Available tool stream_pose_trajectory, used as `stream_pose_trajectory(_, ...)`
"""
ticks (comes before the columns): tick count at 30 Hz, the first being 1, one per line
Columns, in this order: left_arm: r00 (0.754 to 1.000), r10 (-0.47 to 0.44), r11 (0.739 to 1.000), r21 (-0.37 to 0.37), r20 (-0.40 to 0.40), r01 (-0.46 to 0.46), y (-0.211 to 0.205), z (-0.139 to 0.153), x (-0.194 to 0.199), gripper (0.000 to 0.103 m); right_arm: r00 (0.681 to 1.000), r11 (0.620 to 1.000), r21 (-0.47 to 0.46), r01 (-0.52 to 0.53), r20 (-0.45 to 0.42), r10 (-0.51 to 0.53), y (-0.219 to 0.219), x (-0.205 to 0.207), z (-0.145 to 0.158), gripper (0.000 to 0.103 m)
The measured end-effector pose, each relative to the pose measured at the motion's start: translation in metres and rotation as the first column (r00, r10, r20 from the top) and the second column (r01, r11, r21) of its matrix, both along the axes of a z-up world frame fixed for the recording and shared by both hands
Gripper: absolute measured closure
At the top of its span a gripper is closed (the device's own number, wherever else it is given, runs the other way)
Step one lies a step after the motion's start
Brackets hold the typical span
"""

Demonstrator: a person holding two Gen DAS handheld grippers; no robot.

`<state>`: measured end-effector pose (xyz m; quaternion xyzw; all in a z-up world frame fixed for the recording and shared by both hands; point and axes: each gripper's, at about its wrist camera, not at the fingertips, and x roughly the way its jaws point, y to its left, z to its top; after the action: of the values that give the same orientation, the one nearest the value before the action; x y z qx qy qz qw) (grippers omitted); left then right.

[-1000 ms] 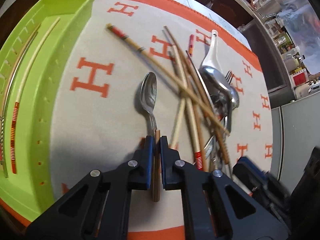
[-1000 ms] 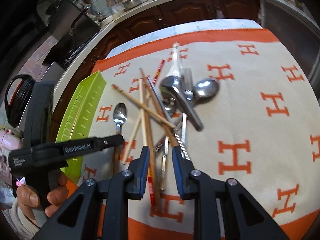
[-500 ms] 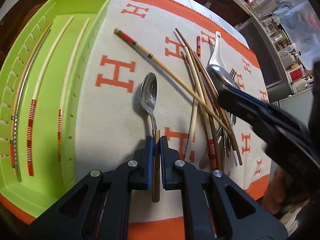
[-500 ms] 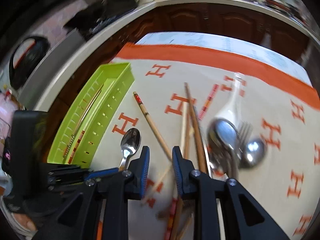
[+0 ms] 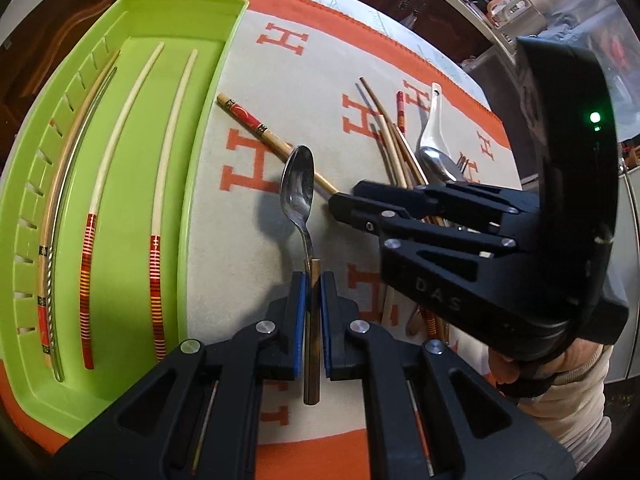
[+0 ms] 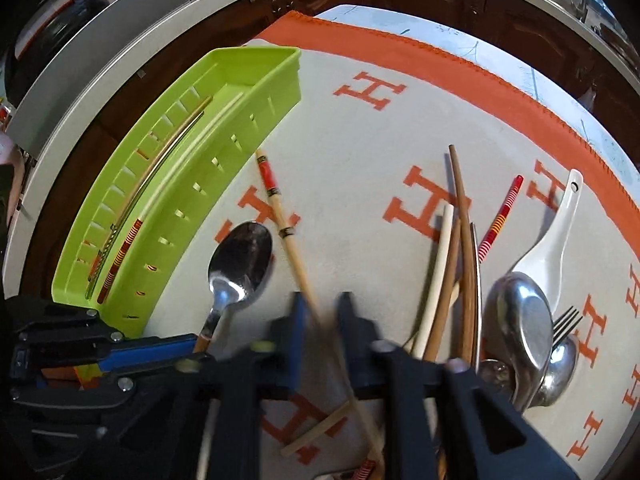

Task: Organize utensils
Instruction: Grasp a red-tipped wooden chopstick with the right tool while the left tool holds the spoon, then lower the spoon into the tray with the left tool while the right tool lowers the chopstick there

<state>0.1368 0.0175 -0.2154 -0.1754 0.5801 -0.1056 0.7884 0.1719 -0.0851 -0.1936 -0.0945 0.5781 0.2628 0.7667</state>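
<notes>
Left wrist view: the left gripper (image 5: 313,300), at lower centre of the frame, is clamped on the brown handle of a metal spoon (image 5: 298,194), whose bowl points toward the upper part of the frame and lies on the cream cloth with orange H motifs (image 5: 320,92). At the left of the frame stands a green tray (image 5: 132,16) holding several chopsticks (image 5: 160,200) laid lengthwise, two of them pale with red-striped ends. At the right of the frame the right gripper (image 5: 340,200) enters from the side, its tips at a bamboo chopstick with a red band (image 5: 256,126) that runs diagonally behind the spoon bowl. Beyond it lie a heap of brown chopsticks (image 5: 394,144) and a white ceramic spoon (image 5: 432,128).

Right wrist view: the right gripper (image 6: 322,320), at lower centre and motion-blurred, has its fingers set narrowly to either side of the bamboo chopstick (image 6: 280,216); whether the pads touch it cannot be told. The spoon (image 6: 240,264) lies just left of this chopstick, its handle in the left gripper (image 6: 192,346) at lower left. The tray (image 6: 264,80) occupies the upper left. At the right of the frame lie brown chopsticks (image 6: 462,216), the white spoon (image 6: 552,240), a large steel spoon (image 6: 520,320) and a fork (image 6: 566,322).
</notes>
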Motion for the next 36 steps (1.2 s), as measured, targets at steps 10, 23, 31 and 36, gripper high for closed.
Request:
stream_pose_trajectory(10, 0.995, -0.035, 0.999, 0.017, 0.097, 0.034, 0.002, 0.032, -0.017, 0.098, 0.98, 0.975, 0.111, 0.194, -0.073, -0.187, -0.025, -0.023, 0.01, 0.097)
stream_pose_trajectory(23, 0.962, -0.023, 0.993, 0.116, 0.274, -0.009, 0.038, 0.099, -0.05, 0.098, 0.928, 0.865, 0.337, 0.373, -0.151, -0.342, -0.019, -0.055, 0.071, 0.097)
stream_pose_trajectory(31, 0.955, 0.032, 0.974, 0.204, 0.296, -0.096, 0.083, 0.104, -0.046, 0.098, 0.902, 0.8, 0.416, 0.432, -0.204, -0.381, 0.014, -0.043, 0.075, 0.097)
stream_pose_trajectory(36, 0.96, 0.065, 0.959, 0.249, 0.273, -0.136, 0.106, 0.088, -0.039, 0.098, 0.897, 0.789, 0.428, 0.441, -0.222, -0.381, 0.037, -0.033, 0.069, 0.097)
